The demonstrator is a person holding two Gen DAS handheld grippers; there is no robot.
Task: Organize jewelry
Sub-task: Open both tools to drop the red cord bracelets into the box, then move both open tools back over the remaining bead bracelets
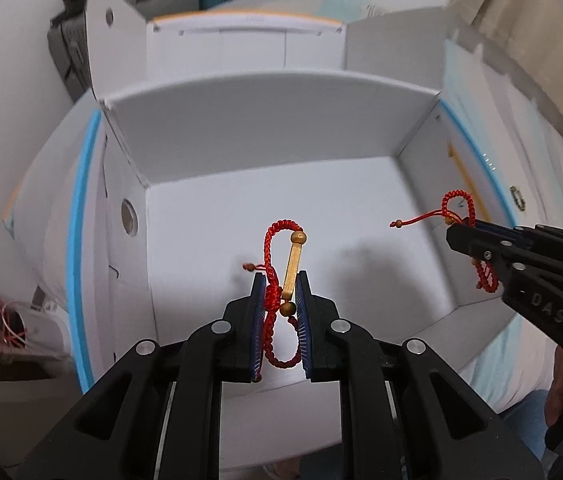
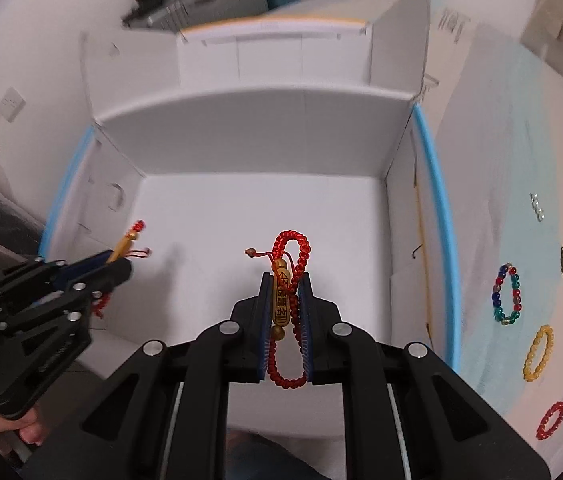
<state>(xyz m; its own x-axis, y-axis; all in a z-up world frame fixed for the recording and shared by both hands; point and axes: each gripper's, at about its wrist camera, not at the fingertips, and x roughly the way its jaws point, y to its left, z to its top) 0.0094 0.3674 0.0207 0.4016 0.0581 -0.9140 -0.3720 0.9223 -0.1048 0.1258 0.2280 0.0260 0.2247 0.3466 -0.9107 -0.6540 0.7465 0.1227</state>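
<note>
Tongs both pinch red braided bracelets over the white box (image 1: 265, 216): left tongs (image 1: 280, 280) one, right tongs (image 2: 285, 280) another

The left gripper (image 1: 280, 280) points steeply downward, its blue-padded jaws nearly closed, clamped on a red braided bracelet (image 1: 281, 300). The right gripper (image 2: 284, 280) tilts down equally steeply, jaws pinched almost together on a second red bracelet (image 2: 287, 304). In the left wrist view the right gripper enters from 3 o'clock; in the right wrist view the left enters from 9 o'clock, a hand (image 2: 25, 432) gripping its handle.
</note>
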